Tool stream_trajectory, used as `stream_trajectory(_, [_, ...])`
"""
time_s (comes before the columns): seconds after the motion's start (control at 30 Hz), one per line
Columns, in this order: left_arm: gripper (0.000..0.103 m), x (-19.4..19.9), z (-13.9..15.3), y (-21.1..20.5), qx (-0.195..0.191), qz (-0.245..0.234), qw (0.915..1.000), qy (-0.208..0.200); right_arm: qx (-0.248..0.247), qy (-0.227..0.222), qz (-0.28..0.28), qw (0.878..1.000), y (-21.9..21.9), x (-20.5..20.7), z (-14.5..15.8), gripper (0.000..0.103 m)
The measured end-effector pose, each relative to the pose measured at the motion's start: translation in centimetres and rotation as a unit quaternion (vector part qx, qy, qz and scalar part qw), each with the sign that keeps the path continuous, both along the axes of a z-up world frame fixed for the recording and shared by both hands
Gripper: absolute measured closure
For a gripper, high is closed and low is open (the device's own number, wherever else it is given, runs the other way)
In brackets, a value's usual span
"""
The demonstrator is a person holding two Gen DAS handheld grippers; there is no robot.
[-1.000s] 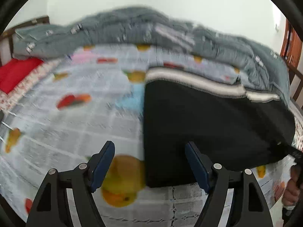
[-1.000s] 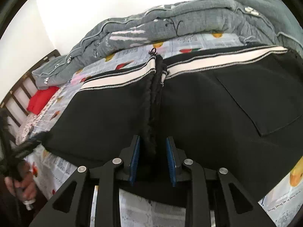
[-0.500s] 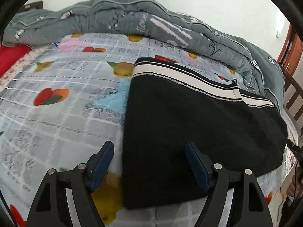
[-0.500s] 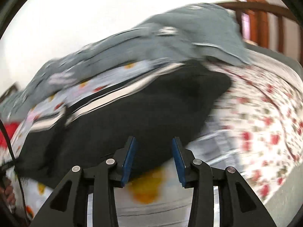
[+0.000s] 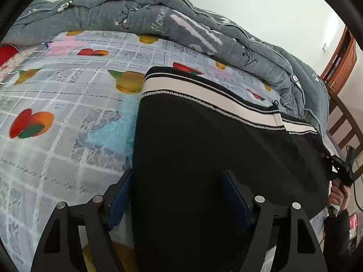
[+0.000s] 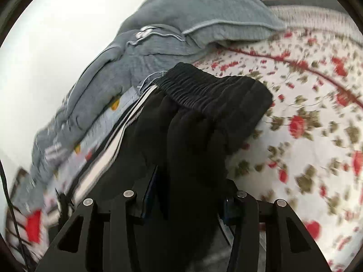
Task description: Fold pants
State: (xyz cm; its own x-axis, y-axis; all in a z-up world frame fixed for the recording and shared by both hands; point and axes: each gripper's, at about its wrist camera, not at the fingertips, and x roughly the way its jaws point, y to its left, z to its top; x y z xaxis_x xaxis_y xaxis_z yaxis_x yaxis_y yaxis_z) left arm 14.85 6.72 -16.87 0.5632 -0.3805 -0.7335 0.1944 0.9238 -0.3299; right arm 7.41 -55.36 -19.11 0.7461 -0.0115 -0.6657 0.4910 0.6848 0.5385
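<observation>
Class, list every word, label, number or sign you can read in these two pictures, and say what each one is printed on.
"flower" (only partly legible, in pale script): on the grey quilt, left wrist view; the end of the word is lost in a fold.
Newsprint-style blocks on the bedsheet: too small and blurred to read.
Black pants: no text, only a white stripe.
Floral sheet, right wrist view: no text; the picture is motion-blurred.

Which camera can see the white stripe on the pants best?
The left wrist view. There the white stripe runs sharp and unbroken along the far edge of the black pants. In the right wrist view the stripe is a blurry, narrow sliver beside the bunched waistband.
</observation>
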Motion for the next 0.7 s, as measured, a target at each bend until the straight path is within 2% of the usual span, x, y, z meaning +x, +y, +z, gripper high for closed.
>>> stream_trajectory(0.07, [0.032, 0.5, 0.0, -0.1, -0.004, 0.001, 1.0000, 0.003, -0.012, -0.002, -0.004, 1.000, 0.0, 0.6, 0.7, 0.073])
stream_trajectory(0.1, [0.051, 0.7, 0.0, -0.1, 0.006, 0.011, 0.9999, 0.006, -0.038, -0.008, -0.001, 0.999, 0.4, 0.6, 1.6, 0.085])
stream_trajectory(0.17, [0.079, 1.1, 0.2, -0.1, 0.019, 0.027, 0.9993, 0.017, -0.096, -0.019, 0.014, 0.995, 2.0, 0.8, 4.0, 0.089])
stream_trajectory(0.2, [0.086, 1.2, 0.5, 0.2, 0.004, 0.026, 0.9995, 0.014, -0.129, -0.023, 0.021, 0.991, 3.1, 1.0, 5.4, 0.090])
stream_trajectory(0.23, [0.089, 1.2, 0.9, 0.6, -0.010, 0.027, 0.9995, 0.009, -0.158, -0.029, 0.028, 0.987, 4.3, 1.3, 6.7, 0.091])
stream_trajectory(0.3, [0.091, 1.3, 1.7, 1.1, -0.030, 0.031, 0.9991, -0.005, -0.204, -0.044, 0.044, 0.977, 6.8, 2.1, 9.4, 0.091])
stream_trajectory(0.37, [0.091, 1.3, 2.3, 1.1, -0.030, 0.032, 0.9988, -0.022, -0.234, -0.061, 0.058, 0.969, 9.3, 3.2, 12.1, 0.091])
stream_trajectory(0.47, [0.091, 1.5, 3.3, 1.3, -0.036, 0.040, 0.9977, -0.042, -0.261, -0.078, 0.073, 0.959, 12.6, 4.8, 15.0, 0.091])
stream_trajectory(0.6, [0.091, 1.7, 4.2, 2.9, -0.058, 0.047, 0.9956, -0.058, -0.275, -0.103, 0.095, 0.951, 16.4, 6.0, 18.2, 0.091])
stream_trajectory(0.7, [0.091, 1.8, 4.7, 5.7, -0.053, 0.063, 0.9947, -0.061, -0.266, -0.135, 0.115, 0.948, 18.4, 5.6, 19.6, 0.091])
